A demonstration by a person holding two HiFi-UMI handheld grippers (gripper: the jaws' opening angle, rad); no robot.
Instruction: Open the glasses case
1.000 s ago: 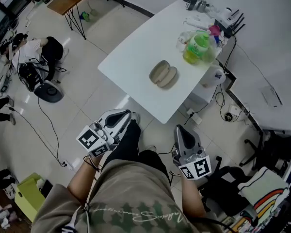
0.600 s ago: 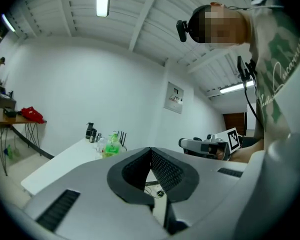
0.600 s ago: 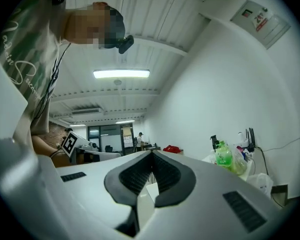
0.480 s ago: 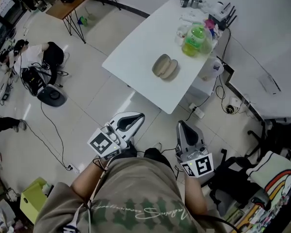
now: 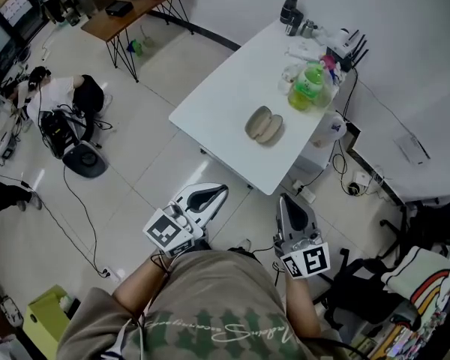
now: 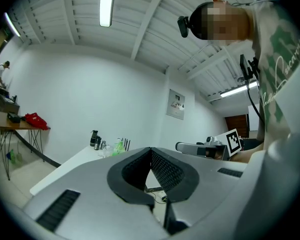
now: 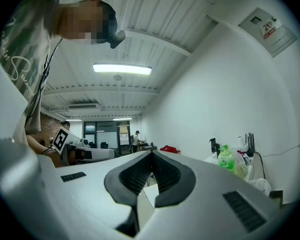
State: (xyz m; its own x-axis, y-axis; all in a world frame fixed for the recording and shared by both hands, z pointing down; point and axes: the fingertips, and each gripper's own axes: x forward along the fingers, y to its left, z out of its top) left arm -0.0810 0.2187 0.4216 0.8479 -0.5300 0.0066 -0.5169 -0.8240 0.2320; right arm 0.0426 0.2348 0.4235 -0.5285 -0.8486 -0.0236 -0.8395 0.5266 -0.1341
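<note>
Lying centre-right on tabletop [image 5: 225, 103]: pale glasses case [image 5: 264, 125], two lobes side by side; lid up or down unclear. Green bottle [image 5: 306, 88] near, upper right. Left tool [image 5: 208, 195] and right tool [image 5: 293, 208] at bottom, far from case, both closed tight, empty. If lid down: steady base, lift at seam.

Ahead of the fingers of your left gripper [image 5: 216, 192] and right gripper [image 5: 286, 199], the white table's [image 5: 225, 96] near half lies bare up to the glasses case [image 5: 264, 124]. Past the case and to the fingers' right, a green bottle [image 5: 306, 88] and bags [image 5: 298, 51] crowd the far end. The table's left side is open.
</note>
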